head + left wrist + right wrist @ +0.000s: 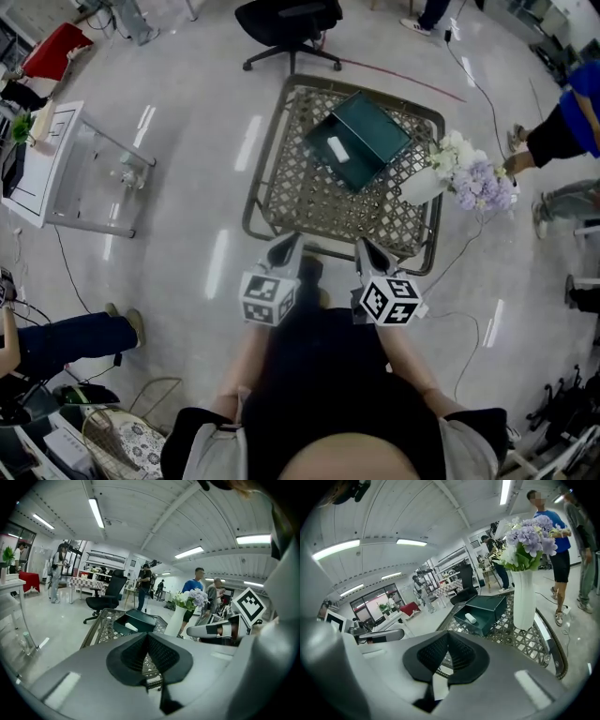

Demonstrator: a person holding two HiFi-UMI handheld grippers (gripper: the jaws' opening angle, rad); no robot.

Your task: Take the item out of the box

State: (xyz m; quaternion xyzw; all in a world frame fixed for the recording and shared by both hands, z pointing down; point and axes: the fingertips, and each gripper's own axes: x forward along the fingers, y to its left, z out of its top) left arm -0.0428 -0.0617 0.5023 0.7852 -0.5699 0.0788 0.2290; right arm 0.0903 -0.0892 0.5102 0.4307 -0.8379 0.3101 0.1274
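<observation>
L gripper (148,637) closed, empty; box (139,619) on table (95,629) ahead.

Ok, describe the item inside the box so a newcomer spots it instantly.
Start at the lattice-topped table. On its far side lies an open dark green box, left of the white vase. Inside is a small white cylinder, the only pale thing in it.

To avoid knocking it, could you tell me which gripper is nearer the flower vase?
The right gripper; the vase stands on its side of the table, farther from the left gripper.
</observation>
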